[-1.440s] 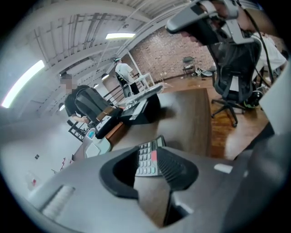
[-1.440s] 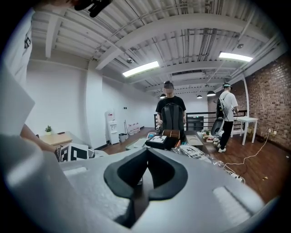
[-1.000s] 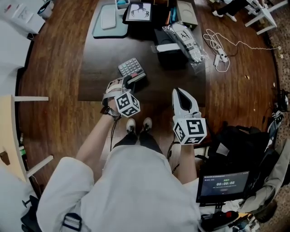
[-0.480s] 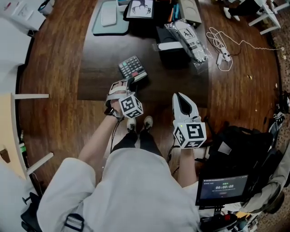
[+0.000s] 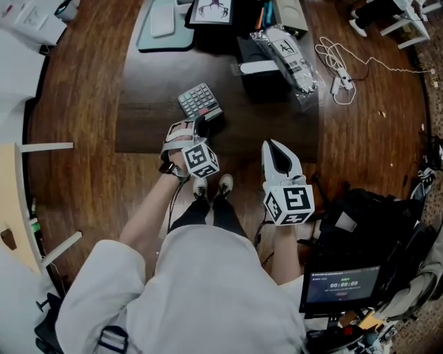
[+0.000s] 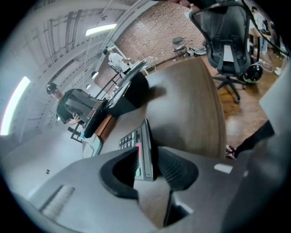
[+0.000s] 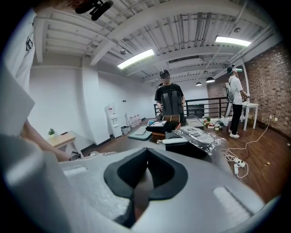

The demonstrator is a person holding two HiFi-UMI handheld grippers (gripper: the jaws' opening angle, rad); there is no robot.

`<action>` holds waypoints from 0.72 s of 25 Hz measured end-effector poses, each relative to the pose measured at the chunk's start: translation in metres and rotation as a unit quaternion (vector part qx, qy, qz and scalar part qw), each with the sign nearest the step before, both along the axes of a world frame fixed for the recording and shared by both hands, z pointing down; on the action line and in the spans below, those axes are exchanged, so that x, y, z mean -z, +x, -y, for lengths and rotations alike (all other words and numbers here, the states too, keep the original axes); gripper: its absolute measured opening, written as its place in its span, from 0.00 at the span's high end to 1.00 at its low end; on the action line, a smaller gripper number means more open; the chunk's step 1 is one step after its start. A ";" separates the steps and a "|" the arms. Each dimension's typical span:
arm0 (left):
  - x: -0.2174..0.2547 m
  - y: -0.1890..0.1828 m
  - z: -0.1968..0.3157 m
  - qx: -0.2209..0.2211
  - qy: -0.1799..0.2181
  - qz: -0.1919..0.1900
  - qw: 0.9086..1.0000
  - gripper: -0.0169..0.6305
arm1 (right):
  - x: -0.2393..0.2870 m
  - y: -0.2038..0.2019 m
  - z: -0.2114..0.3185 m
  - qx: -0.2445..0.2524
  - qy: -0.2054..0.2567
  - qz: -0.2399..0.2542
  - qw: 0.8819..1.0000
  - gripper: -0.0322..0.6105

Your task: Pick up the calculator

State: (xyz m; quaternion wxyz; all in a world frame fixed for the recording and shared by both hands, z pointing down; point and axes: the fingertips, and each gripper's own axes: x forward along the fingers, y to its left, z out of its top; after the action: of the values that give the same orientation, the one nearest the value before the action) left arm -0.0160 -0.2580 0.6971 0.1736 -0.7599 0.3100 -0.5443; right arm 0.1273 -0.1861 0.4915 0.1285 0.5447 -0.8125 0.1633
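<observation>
The grey calculator (image 5: 199, 102), with dark keys and a few red ones, is over the near part of the dark wooden table (image 5: 149, 117). My left gripper (image 5: 201, 124) is shut on its near end. In the left gripper view the calculator (image 6: 144, 141) shows edge-on, pinched between the two black pads (image 6: 175, 166). Whether it is clear of the table top I cannot tell. My right gripper (image 5: 272, 144) hovers at the table's near edge, to the right of the calculator. Its jaws are shut on nothing, as the right gripper (image 7: 146, 161) view confirms.
Farther back on the table stand a black box (image 5: 261, 69), a clear plastic package (image 5: 287, 50), a teal tray (image 5: 166, 28) and a framed picture (image 5: 211, 10). A white cable (image 5: 339, 72) lies on the floor to the right. A monitor (image 5: 342, 282) sits at my lower right.
My left gripper keeps its hold on the calculator and has shifted only slightly. The right gripper stays shut in about the same place.
</observation>
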 end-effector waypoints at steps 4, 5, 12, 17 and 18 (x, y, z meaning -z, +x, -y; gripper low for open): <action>-0.007 -0.002 0.006 -0.002 0.012 0.024 1.000 0.76 | -0.002 0.000 0.000 -0.001 -0.003 -0.001 1.000 0.95; -0.010 -0.004 0.007 -0.002 0.015 0.034 0.999 0.76 | -0.003 -0.001 0.000 0.000 -0.003 -0.001 1.000 0.95; -0.024 -0.015 0.014 0.007 0.030 0.072 0.997 0.77 | -0.007 0.003 -0.002 -0.004 -0.009 0.000 1.000 0.95; -0.022 -0.017 0.015 0.007 0.044 0.079 0.996 0.81 | -0.009 0.003 -0.001 -0.005 -0.012 0.002 1.000 0.95; -0.021 -0.018 0.015 0.009 0.048 0.082 0.995 0.81 | -0.009 0.003 -0.001 -0.005 -0.013 0.002 1.000 0.95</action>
State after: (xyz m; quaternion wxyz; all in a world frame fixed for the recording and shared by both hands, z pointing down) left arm -0.0343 -0.2731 0.7179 0.2301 -0.7005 0.3271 -0.5911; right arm 0.1307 -0.1851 0.5006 0.1326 0.5468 -0.8079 0.1756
